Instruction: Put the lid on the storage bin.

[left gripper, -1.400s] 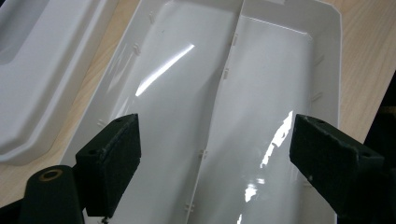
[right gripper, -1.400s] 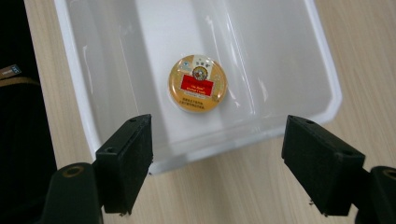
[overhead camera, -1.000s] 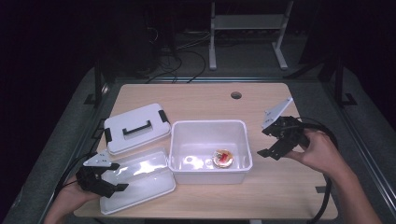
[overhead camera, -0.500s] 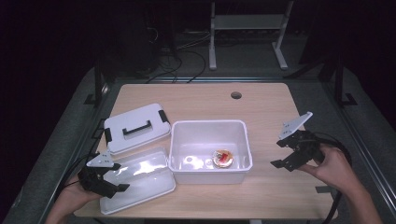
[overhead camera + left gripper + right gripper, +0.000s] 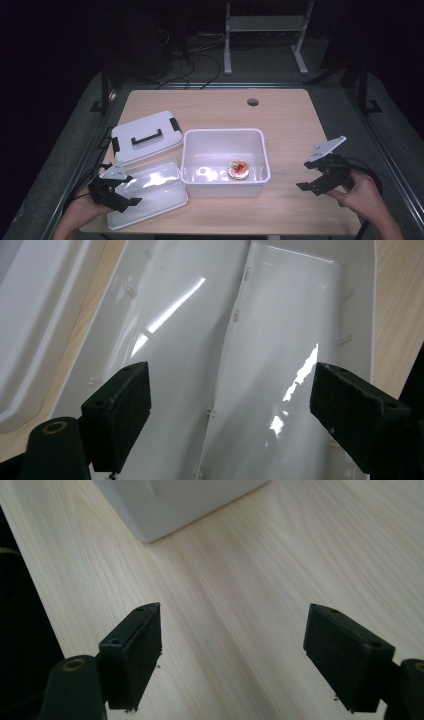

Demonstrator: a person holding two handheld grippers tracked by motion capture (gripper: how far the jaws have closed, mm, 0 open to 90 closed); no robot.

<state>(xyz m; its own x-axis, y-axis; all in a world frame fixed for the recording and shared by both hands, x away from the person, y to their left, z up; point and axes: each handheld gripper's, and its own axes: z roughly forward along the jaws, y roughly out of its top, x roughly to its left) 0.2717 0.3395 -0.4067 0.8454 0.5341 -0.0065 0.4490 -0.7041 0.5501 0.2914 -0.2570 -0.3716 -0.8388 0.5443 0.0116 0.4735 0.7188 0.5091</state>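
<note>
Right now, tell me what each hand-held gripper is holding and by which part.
Nothing is held. The left hand-held gripper hangs open over the clear tray, and the right hand-held gripper is open above the bare table.

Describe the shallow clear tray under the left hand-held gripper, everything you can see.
The shallow clear tray looks like glossy, see-through plastic, rectangular, with a low rim and a ridge dividing it in two. It lies flat and empty at the table's front left, beside the white tub. The left hand-held gripper hovers above it, jaws open.
</note>
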